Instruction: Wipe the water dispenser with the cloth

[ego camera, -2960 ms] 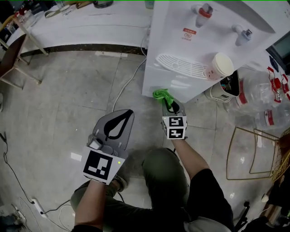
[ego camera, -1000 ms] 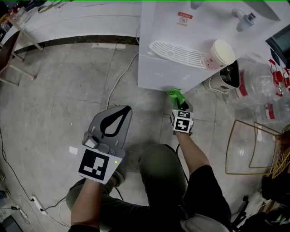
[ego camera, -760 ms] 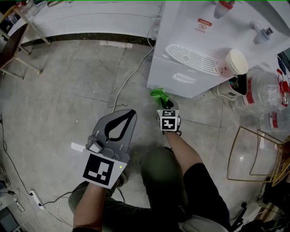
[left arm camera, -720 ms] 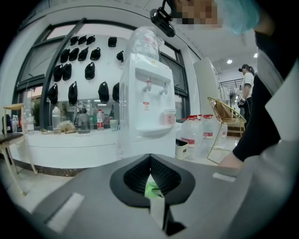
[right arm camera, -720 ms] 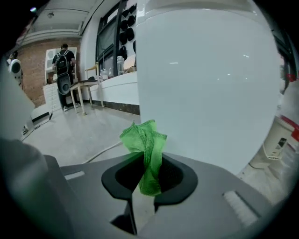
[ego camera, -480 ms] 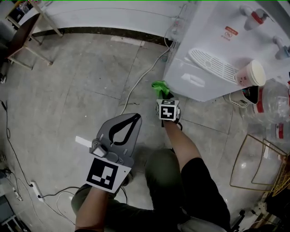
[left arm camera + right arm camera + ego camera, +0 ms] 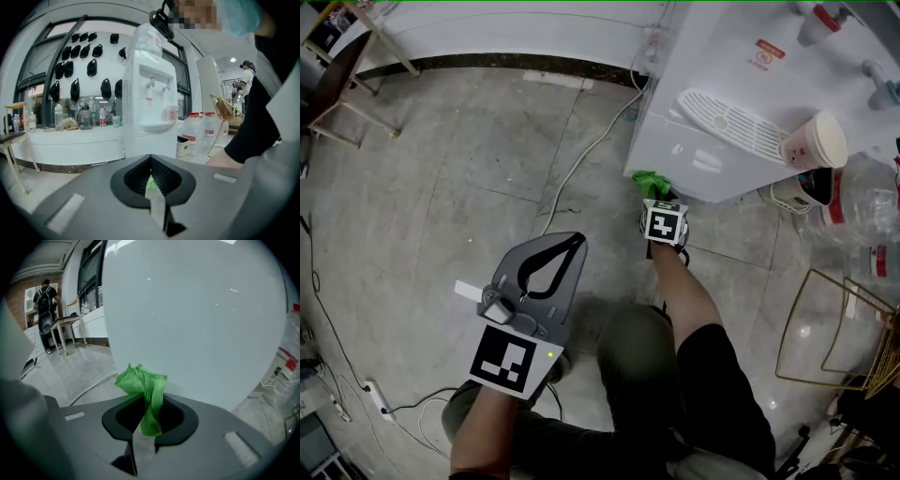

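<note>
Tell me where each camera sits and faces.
Head view: on the person's head, facing steeply down; shows forearms, legs, left gripper, right gripper.
Left gripper view: on that gripper, facing the water dispenser's front; its shut jaws, a sleeve.
Right gripper view: on that gripper, facing the dispenser's white panel; jaws pinching the cloth.
Head and right gripper views share the cloth and dispenser.

Head view steeply down; both gripper views face dispenser (image 7: pixel 712 56), right close.

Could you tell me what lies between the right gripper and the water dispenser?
Only the green cloth, pinched in the right gripper and bunched before the water dispenser, as the right gripper view shows.
</note>
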`<state>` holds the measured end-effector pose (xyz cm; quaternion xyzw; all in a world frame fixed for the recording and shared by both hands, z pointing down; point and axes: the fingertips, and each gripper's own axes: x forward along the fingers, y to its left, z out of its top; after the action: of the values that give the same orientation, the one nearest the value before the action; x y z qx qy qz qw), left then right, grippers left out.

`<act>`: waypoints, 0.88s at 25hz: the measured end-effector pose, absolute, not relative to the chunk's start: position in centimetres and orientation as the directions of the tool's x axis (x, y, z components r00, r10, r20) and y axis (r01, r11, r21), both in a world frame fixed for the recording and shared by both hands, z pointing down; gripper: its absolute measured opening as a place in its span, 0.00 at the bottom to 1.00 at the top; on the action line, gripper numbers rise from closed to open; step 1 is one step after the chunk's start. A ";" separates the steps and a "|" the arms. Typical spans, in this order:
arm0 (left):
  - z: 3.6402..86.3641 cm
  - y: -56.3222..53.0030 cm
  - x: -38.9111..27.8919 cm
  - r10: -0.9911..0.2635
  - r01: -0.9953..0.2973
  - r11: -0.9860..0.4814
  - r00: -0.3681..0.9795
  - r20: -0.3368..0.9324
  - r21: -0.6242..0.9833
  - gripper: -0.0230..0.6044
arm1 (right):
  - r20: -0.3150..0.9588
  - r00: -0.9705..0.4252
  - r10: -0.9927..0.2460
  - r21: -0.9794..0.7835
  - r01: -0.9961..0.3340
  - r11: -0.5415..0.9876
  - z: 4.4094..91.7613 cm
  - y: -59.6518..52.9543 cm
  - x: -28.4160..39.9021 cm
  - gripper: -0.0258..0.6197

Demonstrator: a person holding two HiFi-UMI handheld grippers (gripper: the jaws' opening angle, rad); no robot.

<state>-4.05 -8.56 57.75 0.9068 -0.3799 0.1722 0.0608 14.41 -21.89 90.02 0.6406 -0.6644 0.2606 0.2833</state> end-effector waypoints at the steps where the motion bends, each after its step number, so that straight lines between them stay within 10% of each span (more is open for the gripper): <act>1: 57.8 -8.4 -3.5 -0.659 -0.700 -0.714 0.659 0.361 -0.026 0.03 | 0.712 0.002 -0.702 0.020 -1.000 0.018 90.2 -21.4 15.9 0.16; 22: 58.2 -6.6 1.4 -0.584 -0.614 -0.788 0.721 0.374 -0.046 0.03 | 0.712 0.312 -0.629 0.027 -0.907 -0.420 87.9 -12.7 37.8 0.16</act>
<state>1.36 -6.60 58.17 0.9267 -0.3231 0.1878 0.0406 37.82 -12.68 87.94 0.7800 -0.4922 0.3187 0.2185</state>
